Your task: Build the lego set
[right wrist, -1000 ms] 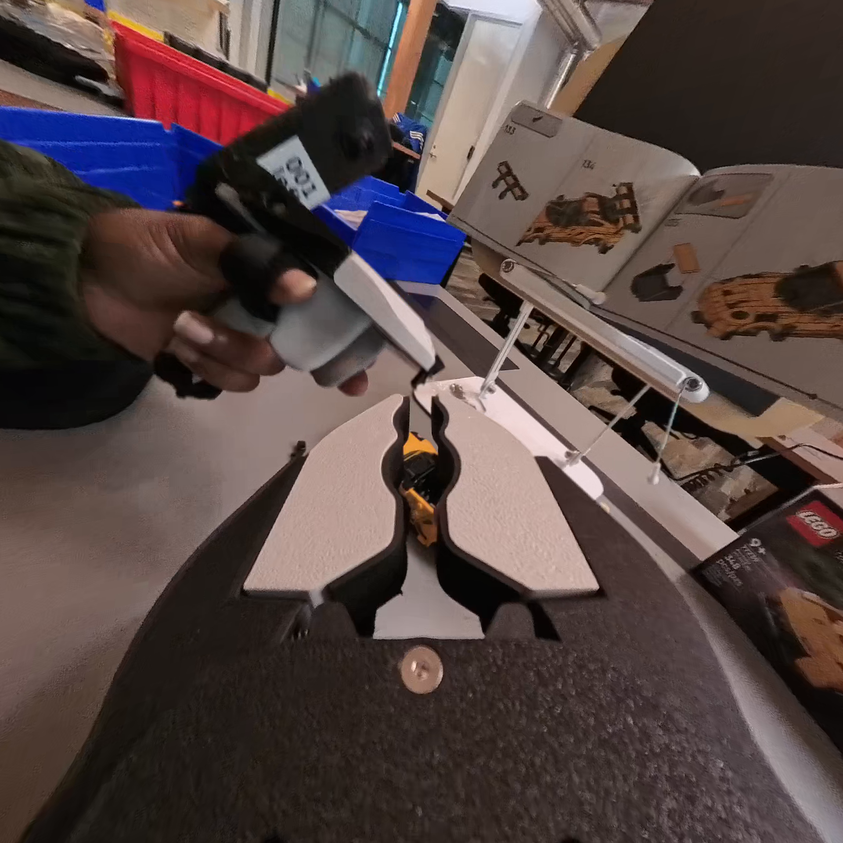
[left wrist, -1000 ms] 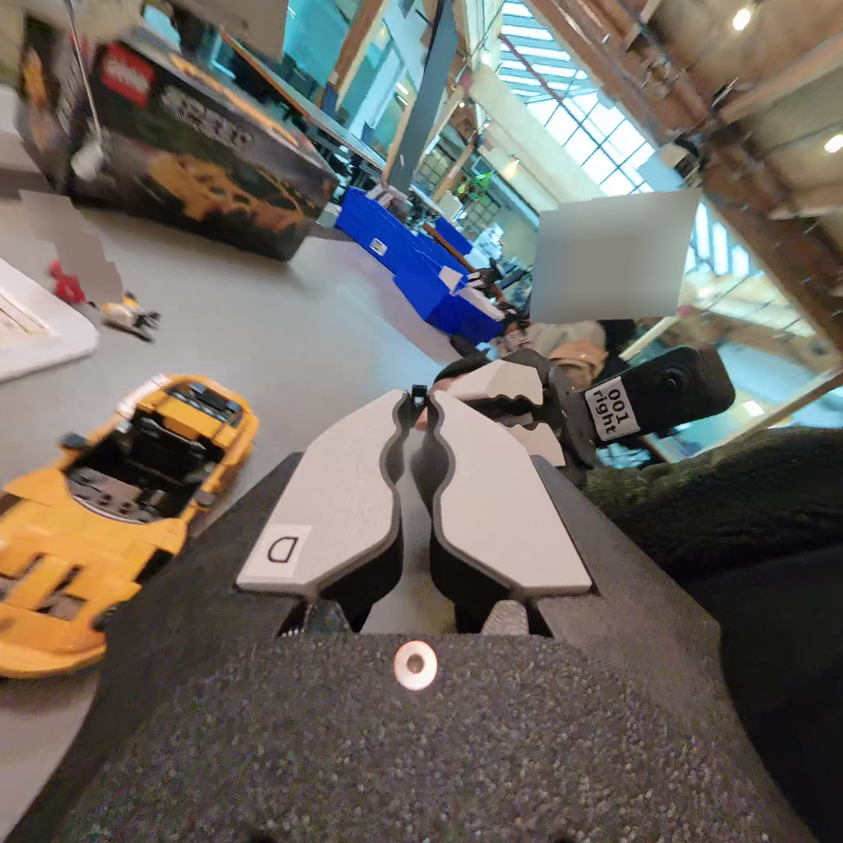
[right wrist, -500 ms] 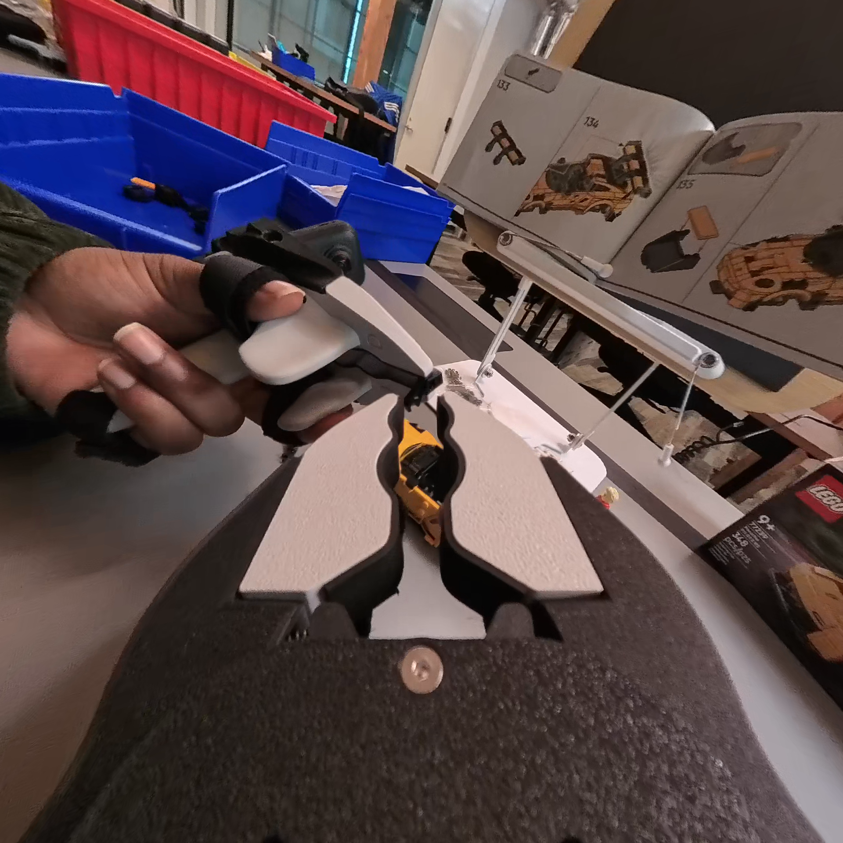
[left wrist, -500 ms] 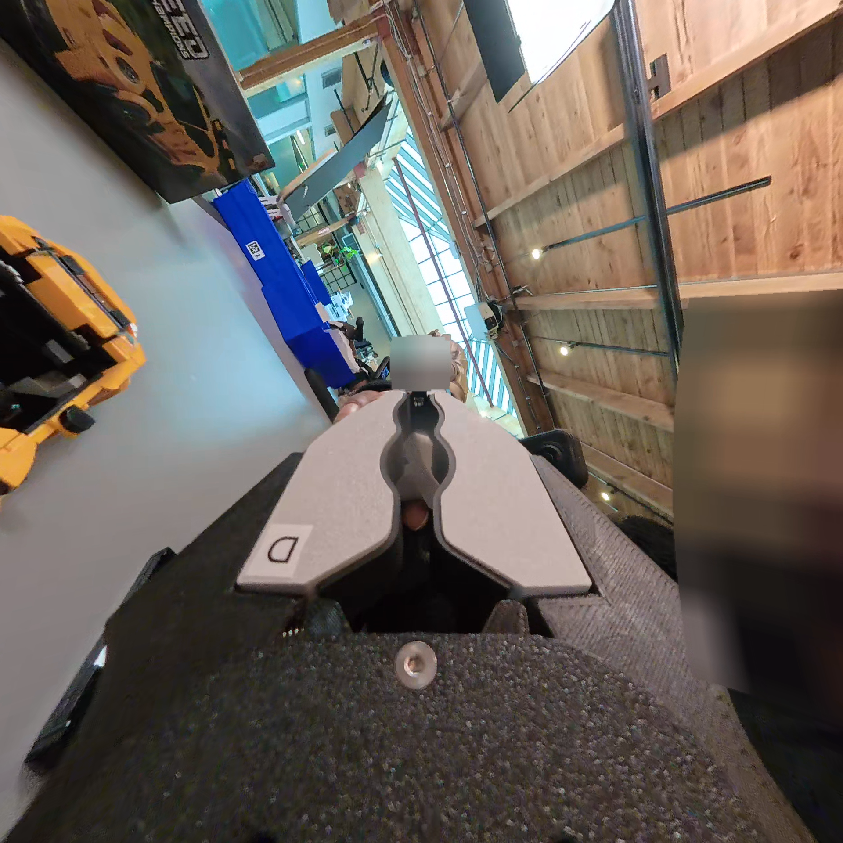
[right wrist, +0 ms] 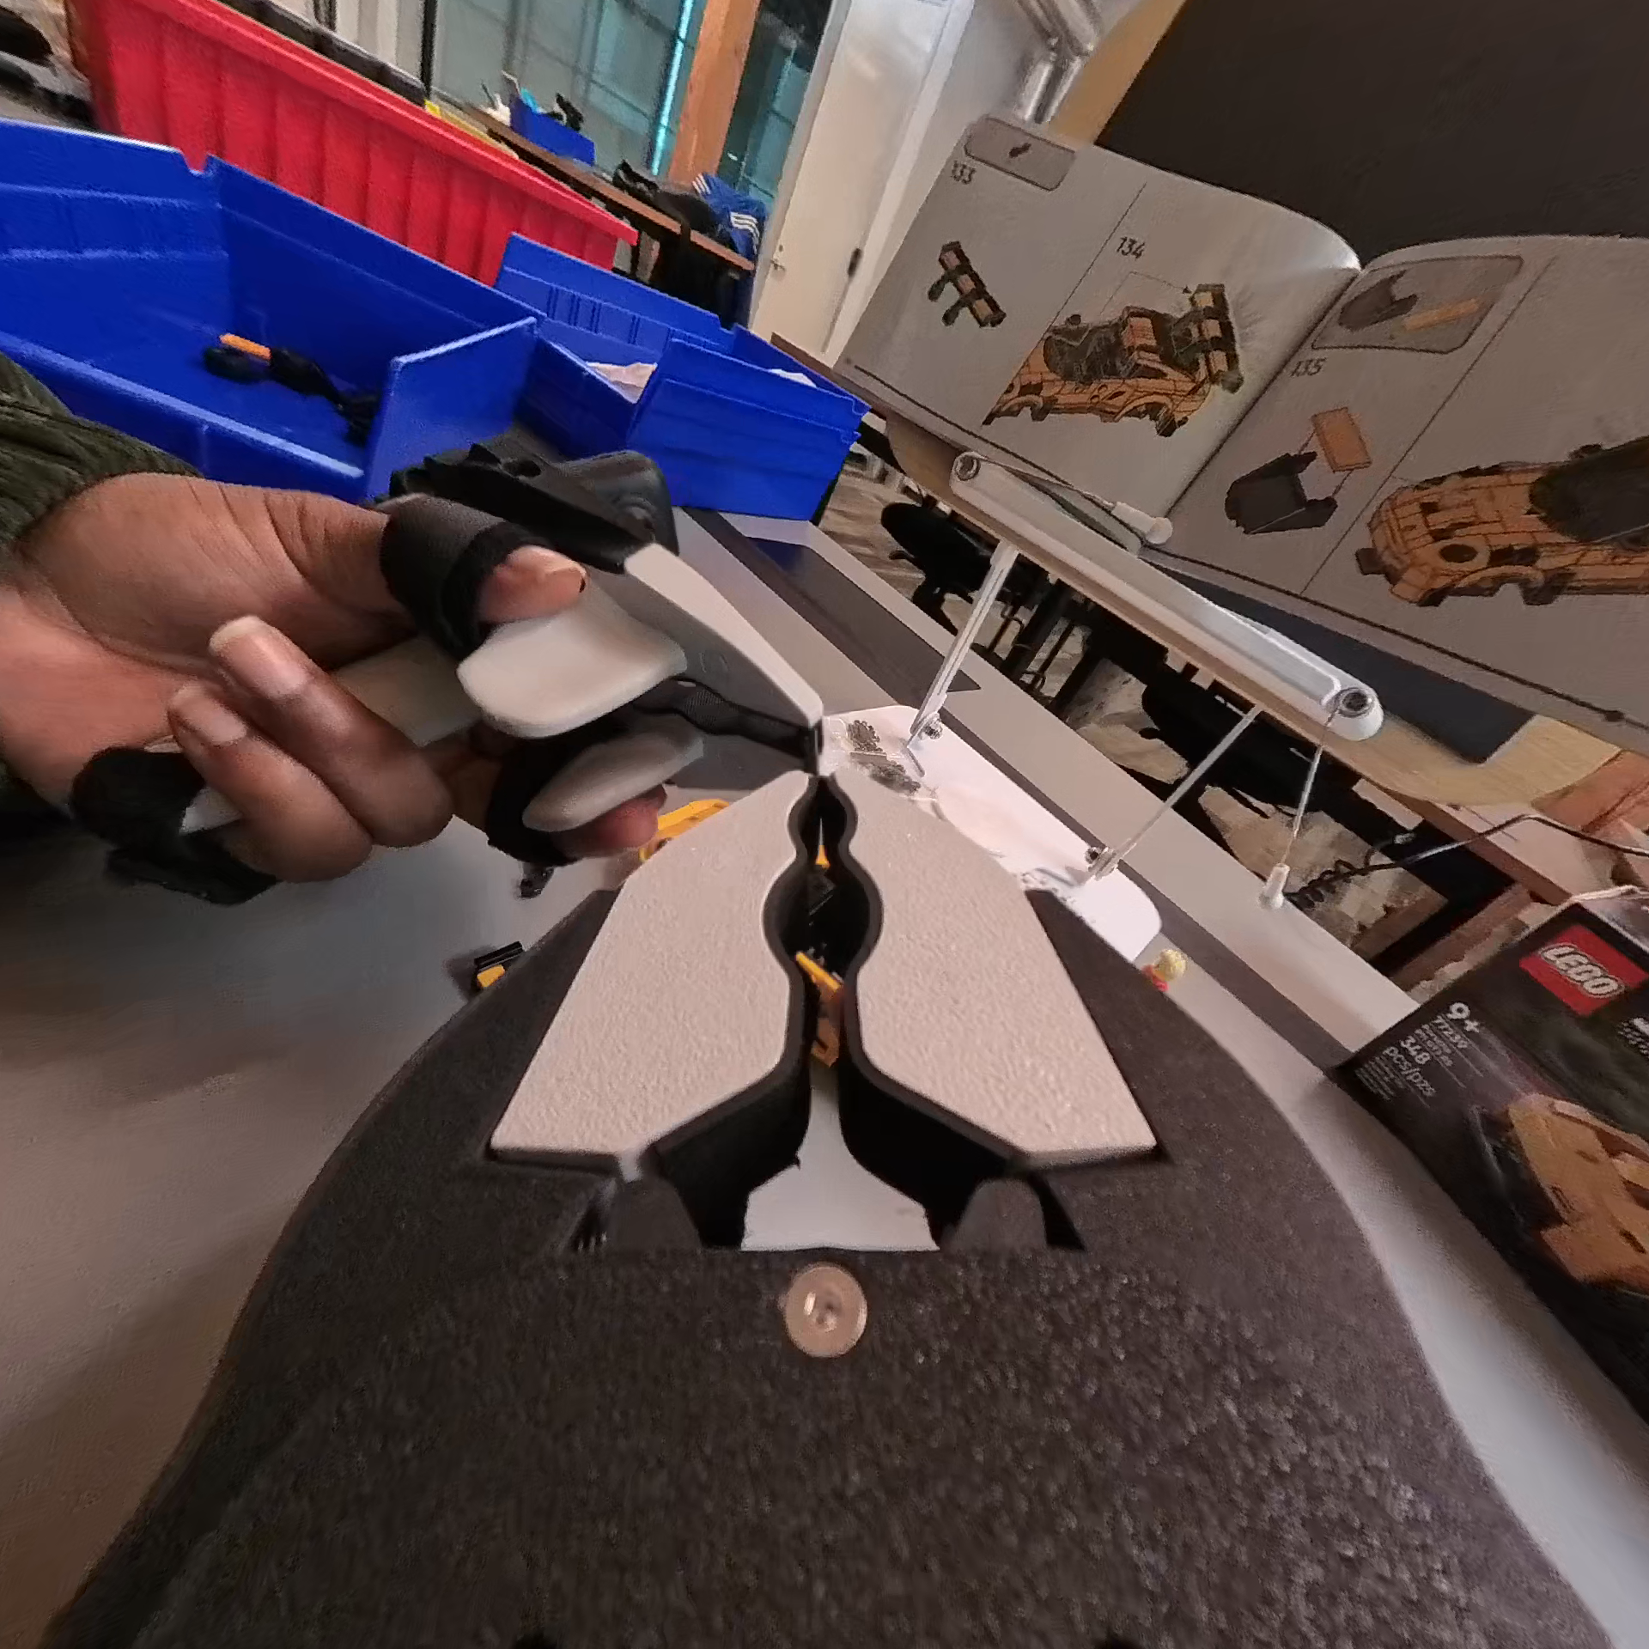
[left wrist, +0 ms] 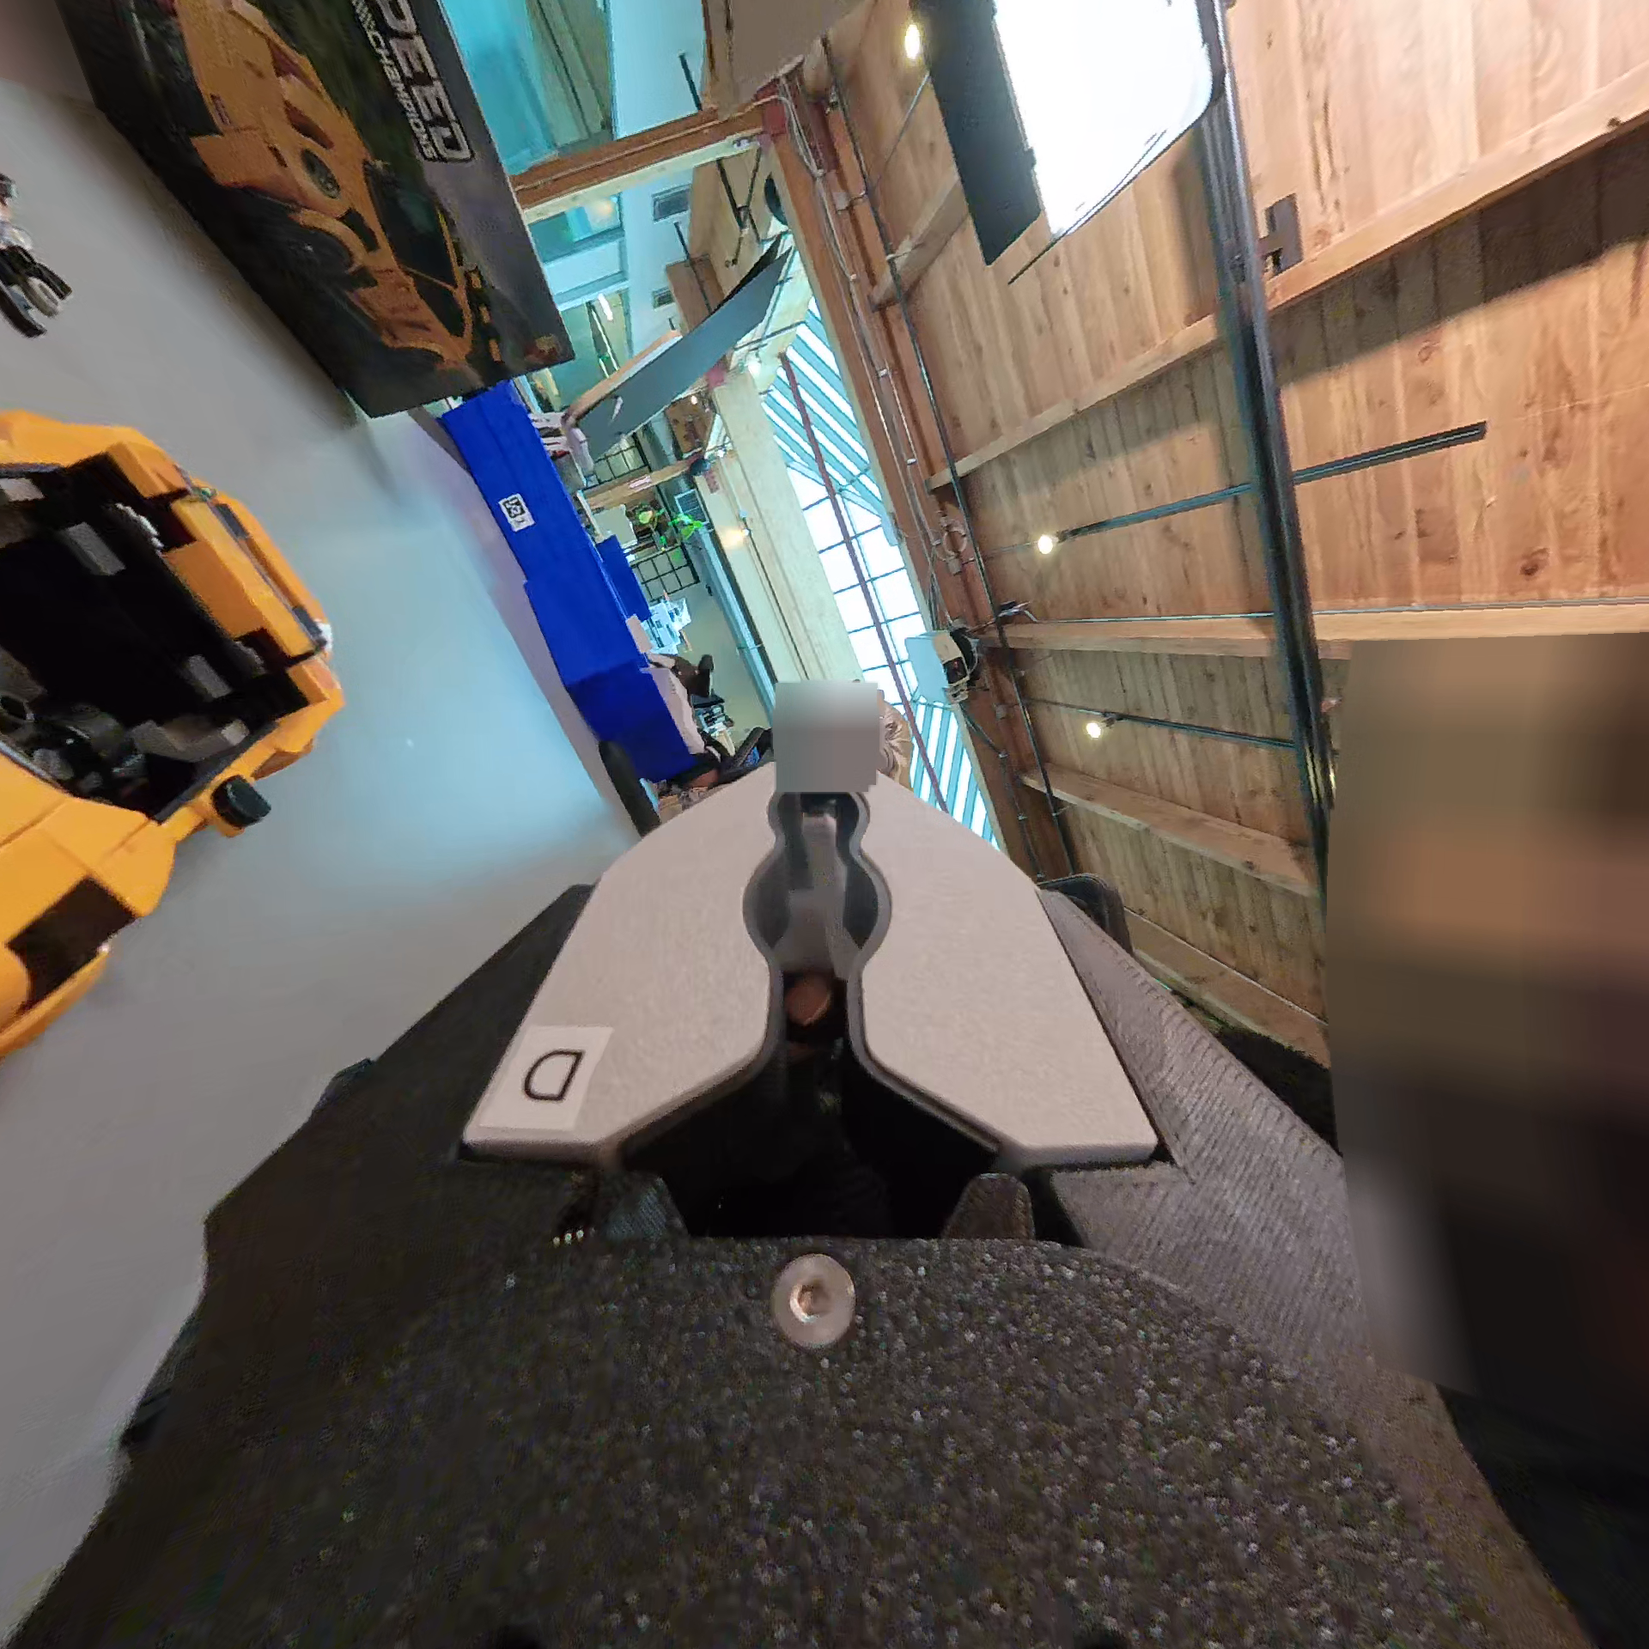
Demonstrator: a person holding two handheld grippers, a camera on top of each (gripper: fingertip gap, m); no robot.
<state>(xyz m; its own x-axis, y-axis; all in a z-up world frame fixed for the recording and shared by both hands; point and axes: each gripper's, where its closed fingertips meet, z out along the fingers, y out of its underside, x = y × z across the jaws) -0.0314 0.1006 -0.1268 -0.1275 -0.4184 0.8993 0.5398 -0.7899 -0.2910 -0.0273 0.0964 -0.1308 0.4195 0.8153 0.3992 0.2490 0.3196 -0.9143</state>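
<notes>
The yellow Lego car (left wrist: 134, 714) sits on the grey table at the left of the left wrist view. In the right wrist view only slivers of it (right wrist: 816, 981) show between my fingers. My left gripper (left wrist: 816, 803) is shut. It also shows in the right wrist view (right wrist: 807, 741), held by a hand, with a small black piece (right wrist: 810, 748) at its tip. My right gripper (right wrist: 821, 787) is shut, its tips touching the left gripper's tip from below. I cannot tell if it also grips the piece.
An open instruction booklet (right wrist: 1249, 357) rests on a white stand (right wrist: 1097, 901) with small dark parts on its base. The Lego box (right wrist: 1561, 1115) lies at right and shows in the left wrist view (left wrist: 339, 178). Blue bins (right wrist: 268, 294) stand behind. A small black-yellow piece (right wrist: 497, 964) lies on the table. The tips of both grippers are at nearly the same place.
My left gripper has rolled over and come down tip to tip with my right gripper. My right gripper's fingers have closed further.
</notes>
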